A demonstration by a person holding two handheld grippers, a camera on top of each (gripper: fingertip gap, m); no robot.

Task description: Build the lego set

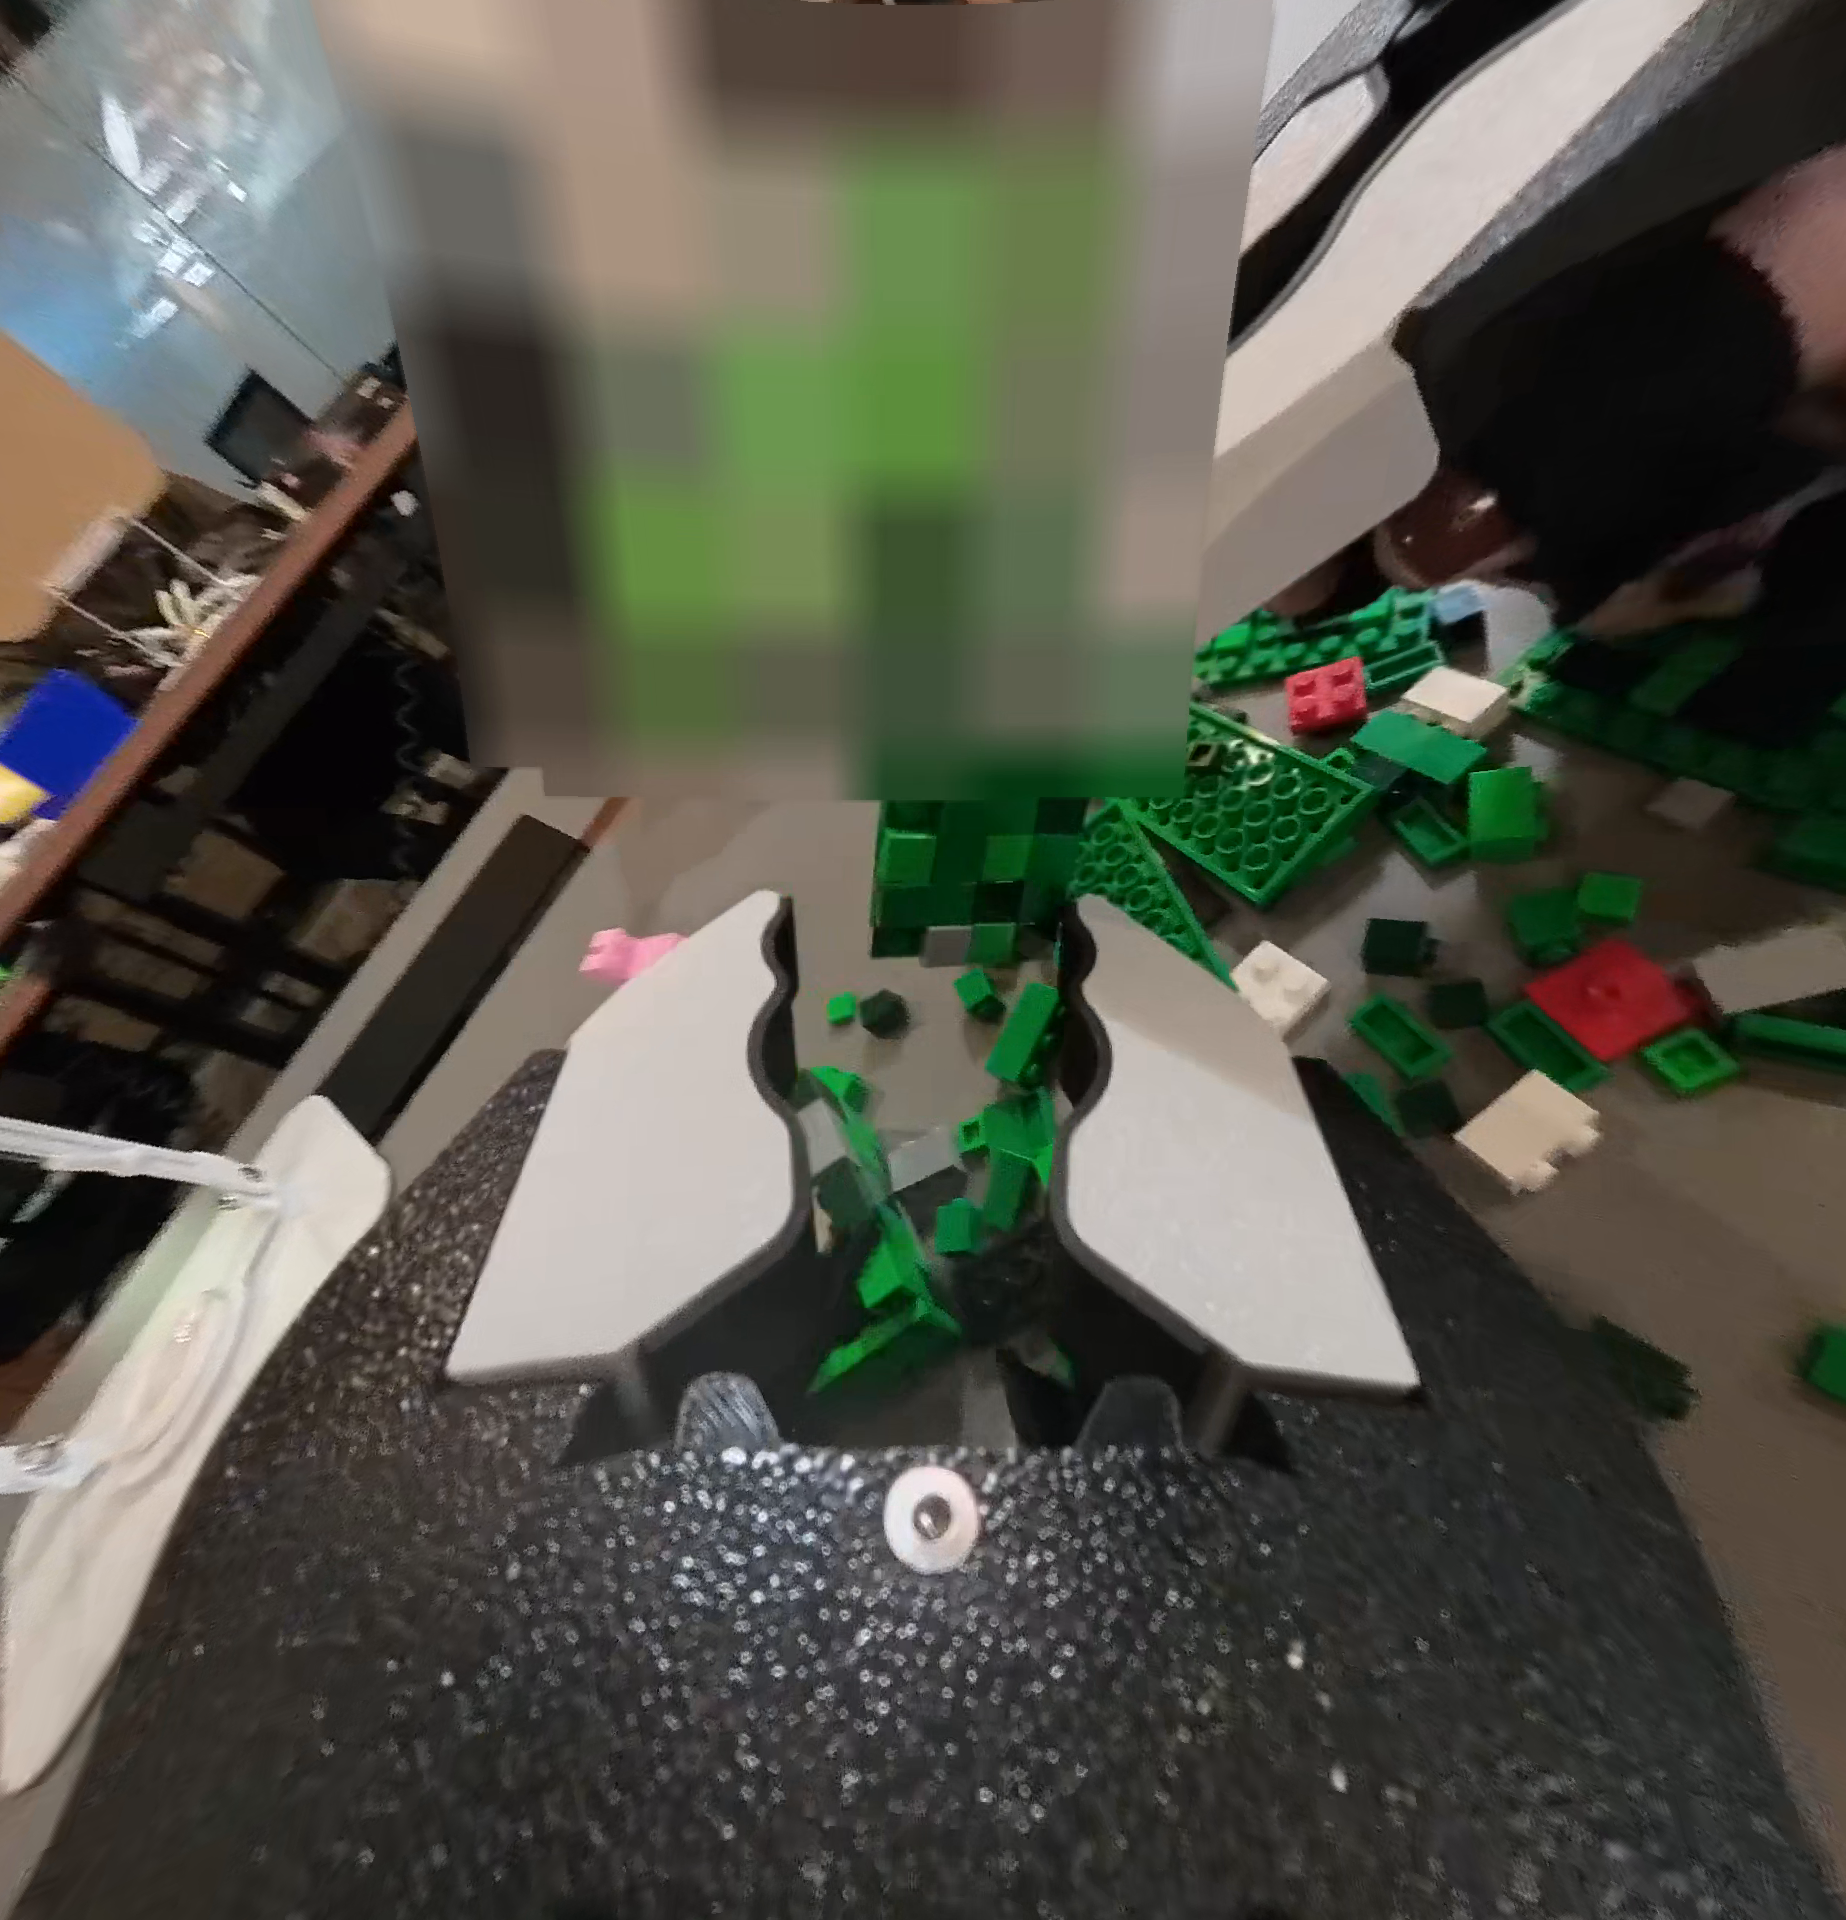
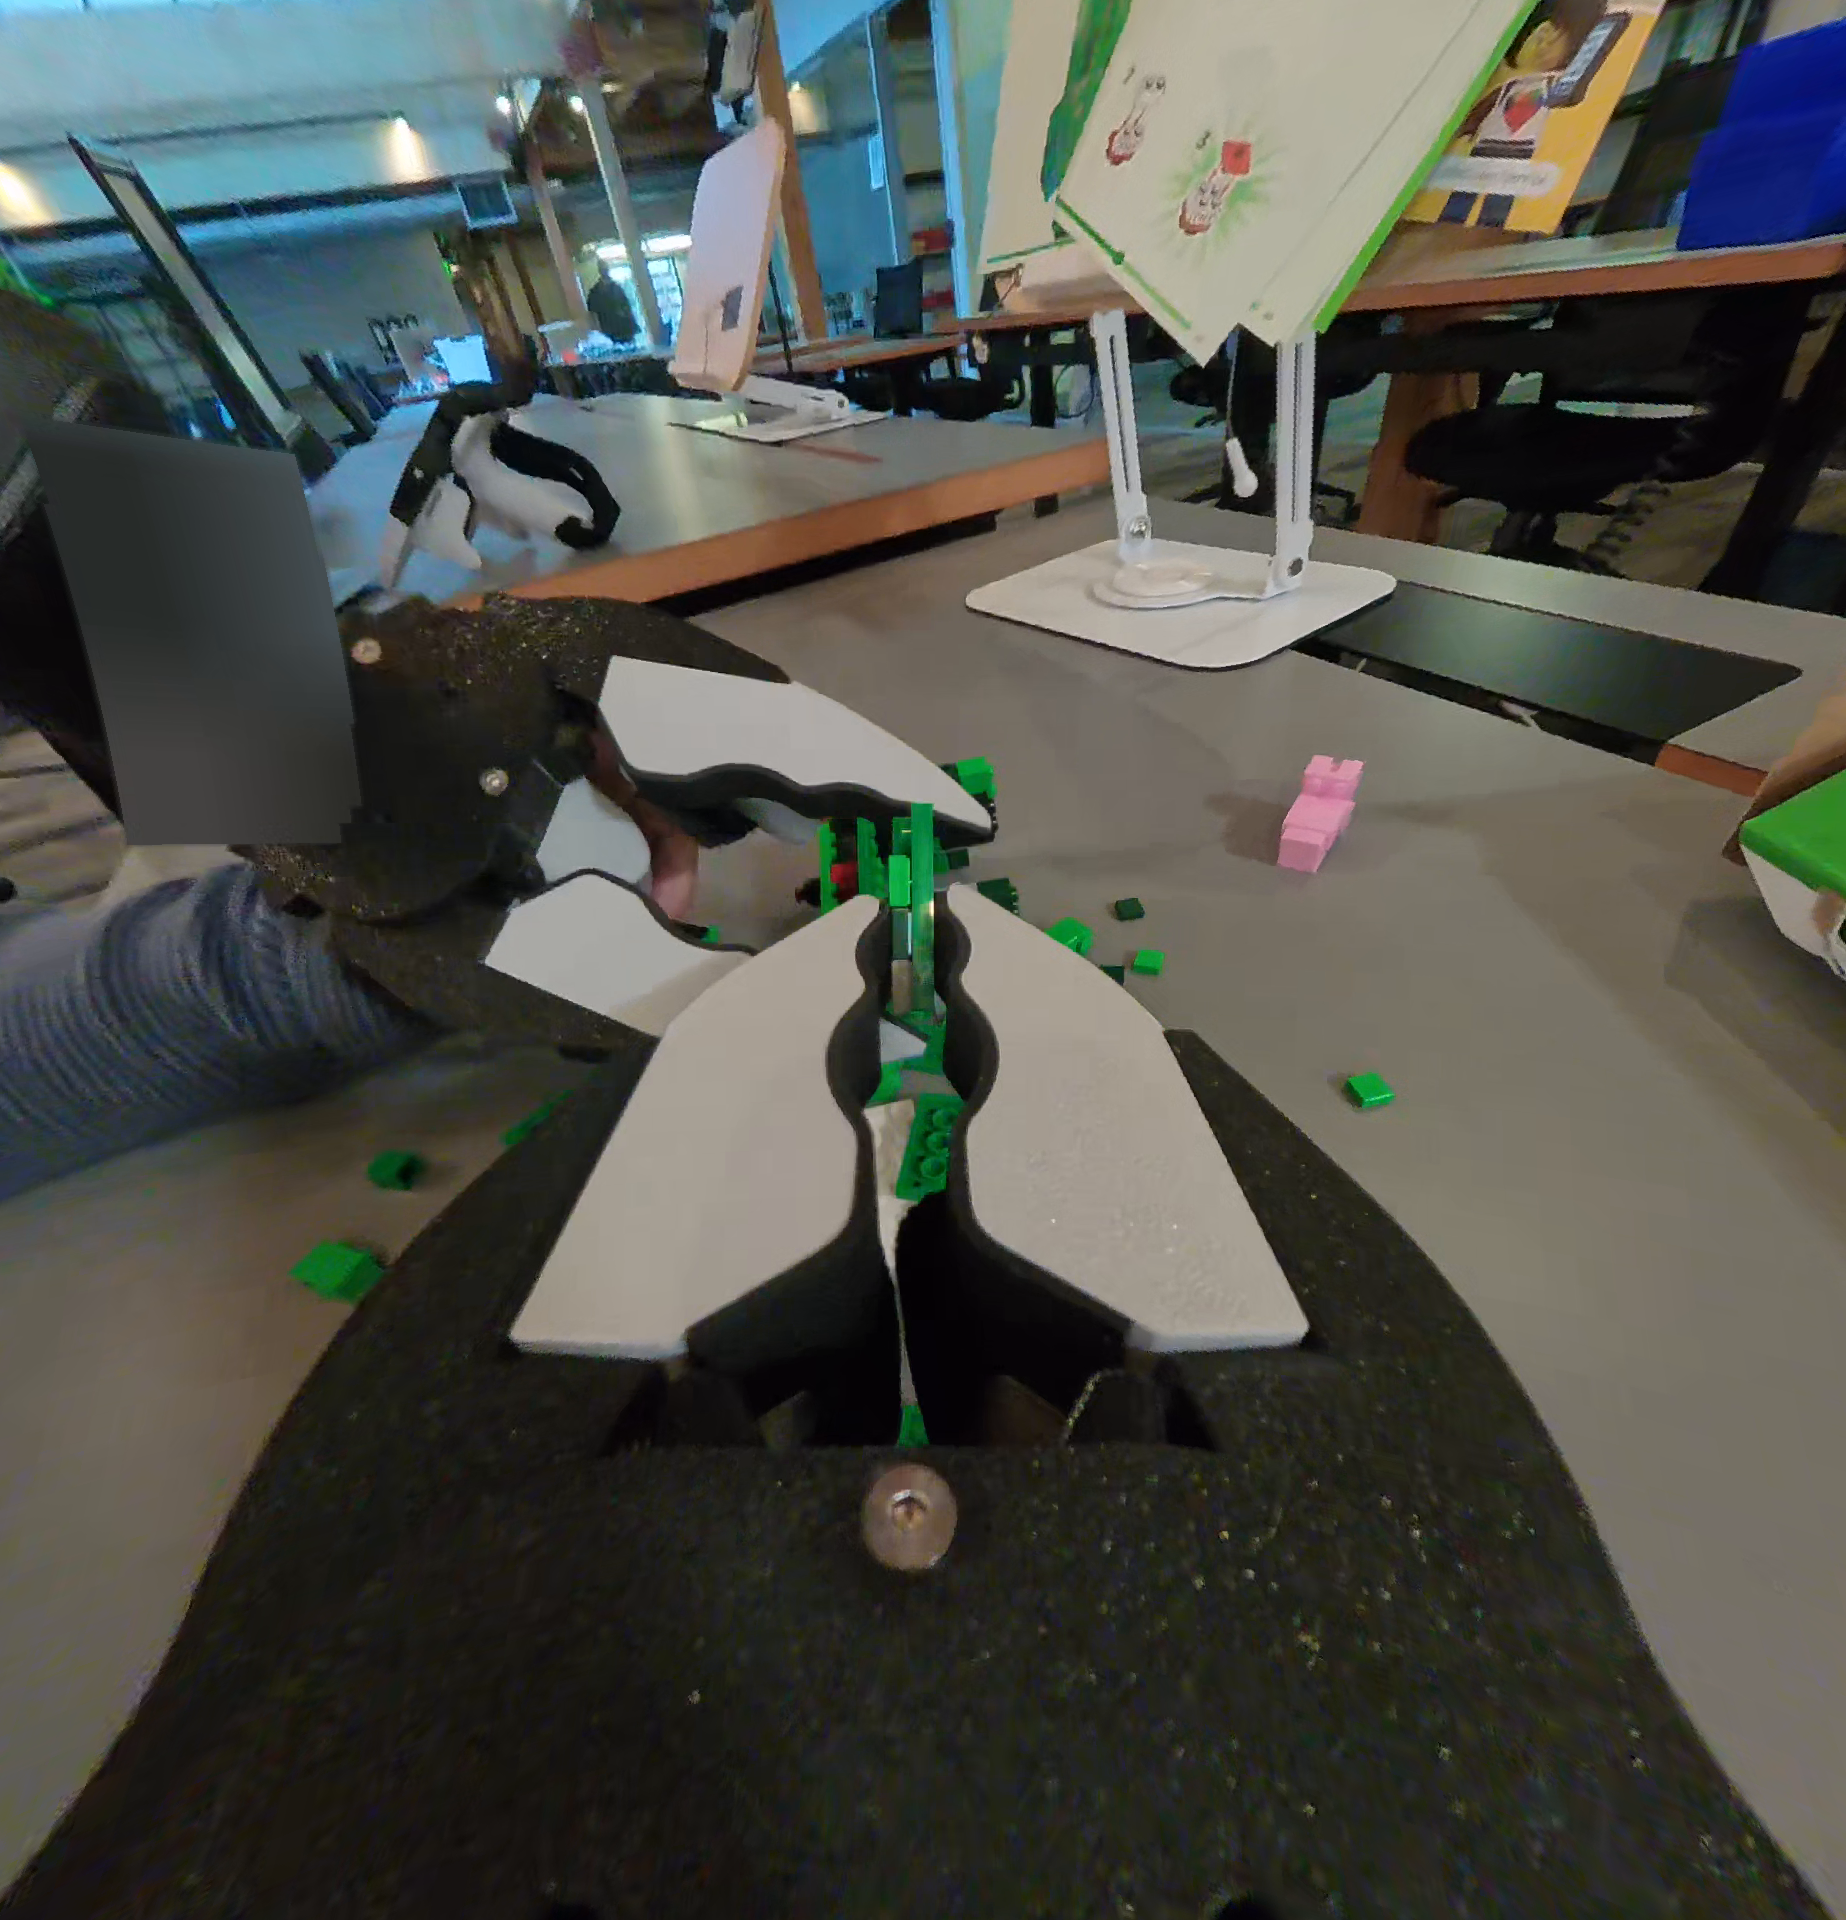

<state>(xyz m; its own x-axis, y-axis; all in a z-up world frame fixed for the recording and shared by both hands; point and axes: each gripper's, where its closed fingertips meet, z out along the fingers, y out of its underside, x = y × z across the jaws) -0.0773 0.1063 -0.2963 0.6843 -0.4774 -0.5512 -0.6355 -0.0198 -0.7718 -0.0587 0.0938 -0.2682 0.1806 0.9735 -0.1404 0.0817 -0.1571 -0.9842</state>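
My left gripper (image 1: pixel 929 935) is closed partway on a blurred jumble of green and grey bricks (image 1: pixel 929 1195) that fills the gap between its fingers. It also shows in the right wrist view (image 2: pixel 857 878), turned on its side. My right gripper (image 2: pixel 914 902) is shut on a thin green build (image 2: pixel 914 935) seen edge-on, right beside the left gripper's tips. In the left wrist view that build is a blocky green panel (image 1: pixel 960 883) just past my fingertips. The right gripper's body (image 1: pixel 1470 187) is at the top right, its tips hidden.
Loose green, red and white bricks lie on the grey table (image 2: pixel 1470 1039), with a green wedge plate (image 1: pixel 1251 821) and a red tile (image 1: pixel 1605 997) to the right. A pink pig figure (image 2: pixel 1319 816) stands beyond. A white stand (image 2: pixel 1179 592) holds a booklet (image 2: pixel 1210 156). Only a small space, under 4 cm, lies between the two pairs of fingers.
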